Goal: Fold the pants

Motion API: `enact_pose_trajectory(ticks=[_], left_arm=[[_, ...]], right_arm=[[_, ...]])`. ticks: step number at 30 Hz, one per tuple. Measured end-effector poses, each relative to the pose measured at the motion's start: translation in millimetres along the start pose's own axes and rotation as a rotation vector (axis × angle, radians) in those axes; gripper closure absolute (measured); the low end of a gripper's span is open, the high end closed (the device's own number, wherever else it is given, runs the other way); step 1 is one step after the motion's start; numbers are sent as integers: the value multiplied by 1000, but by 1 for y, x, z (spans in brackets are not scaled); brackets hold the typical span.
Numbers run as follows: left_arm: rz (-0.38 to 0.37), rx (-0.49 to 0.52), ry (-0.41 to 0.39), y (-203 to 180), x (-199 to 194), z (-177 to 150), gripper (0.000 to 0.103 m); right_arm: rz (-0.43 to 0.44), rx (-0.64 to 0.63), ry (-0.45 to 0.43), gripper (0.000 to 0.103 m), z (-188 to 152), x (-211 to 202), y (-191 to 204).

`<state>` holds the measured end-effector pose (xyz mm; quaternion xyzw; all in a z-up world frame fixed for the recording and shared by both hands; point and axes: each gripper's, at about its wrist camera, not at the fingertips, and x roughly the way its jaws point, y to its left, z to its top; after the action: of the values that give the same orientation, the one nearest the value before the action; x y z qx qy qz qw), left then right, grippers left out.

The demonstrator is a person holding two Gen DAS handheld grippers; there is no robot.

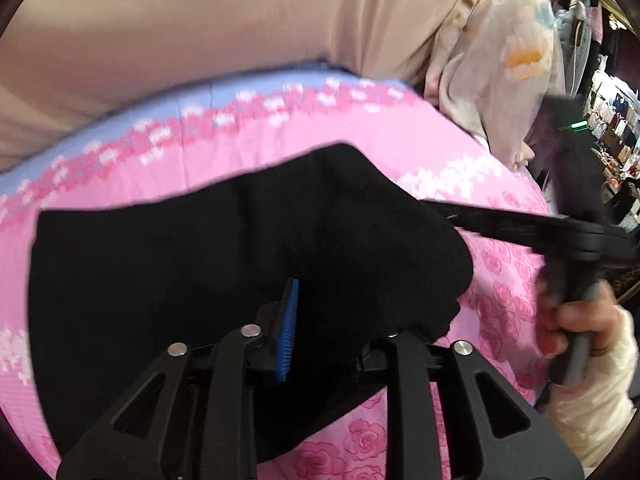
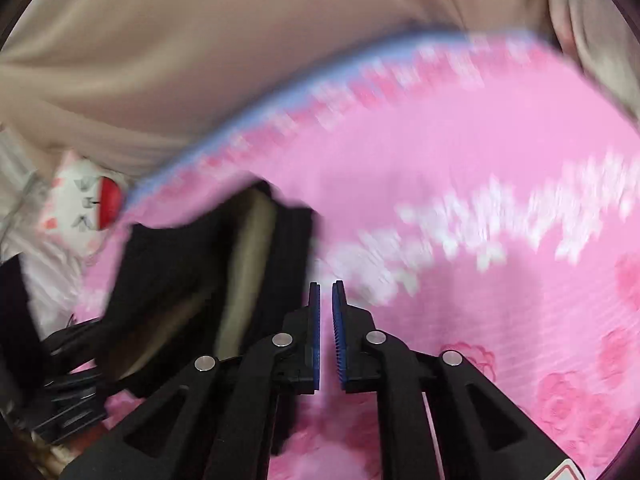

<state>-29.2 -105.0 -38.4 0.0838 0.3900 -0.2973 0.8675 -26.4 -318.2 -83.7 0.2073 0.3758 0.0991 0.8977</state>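
The black pants (image 1: 224, 264) lie bunched on the pink flowery bed cover (image 1: 472, 184). The left gripper (image 1: 332, 320) sits right on them, and cloth covers one finger, so it seems to pinch the pants (I cannot tell for sure). The right gripper (image 2: 326, 312) has its jaws almost closed, a thin gap, with nothing in them. If the left one pulls alone, the pants could slip or fold crooked, because only one spot is held.
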Motion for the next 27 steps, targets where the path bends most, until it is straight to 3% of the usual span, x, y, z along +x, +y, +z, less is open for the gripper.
enact_pose_trajectory(ticks=[2,4,7,9,11,17,19,20,21,23,25,27], left_arm=[[27,-8,-8,4,0,3,78],[64,-46,-1,14,5,7,78],[90,-103,-26,33,-3,12,78],[96,-119,-57,43,-14,18,78],[102,-117,-79,47,-22,22,78],[105,-103,-89,43,-28,23,78],[110,-93,-90,41,-28,22,78],[110,-91,-89,41,-28,22,78],[106,-87,-89,39,-29,21,78],[93,-66,-95,33,-35,21,78],[55,-37,-110,26,-43,20,74],[10,-22,-118,17,-48,17,42]], right_arm=[[41,-83,0,79,4,-10,22],[5,-162,35,77,4,-4,36],[21,-213,115,75,-2,10,43],[17,-237,129,56,-6,17,52],[23,-260,125,47,-3,23,58],[37,-331,152,47,14,62,78],[34,-332,168,52,16,75,82],[21,-333,166,81,16,80,82],[18,-327,155,93,17,81,82],[67,-289,130,98,18,67,79],[41,-293,61,98,16,44,82],[40,-239,4,99,13,22,70]])
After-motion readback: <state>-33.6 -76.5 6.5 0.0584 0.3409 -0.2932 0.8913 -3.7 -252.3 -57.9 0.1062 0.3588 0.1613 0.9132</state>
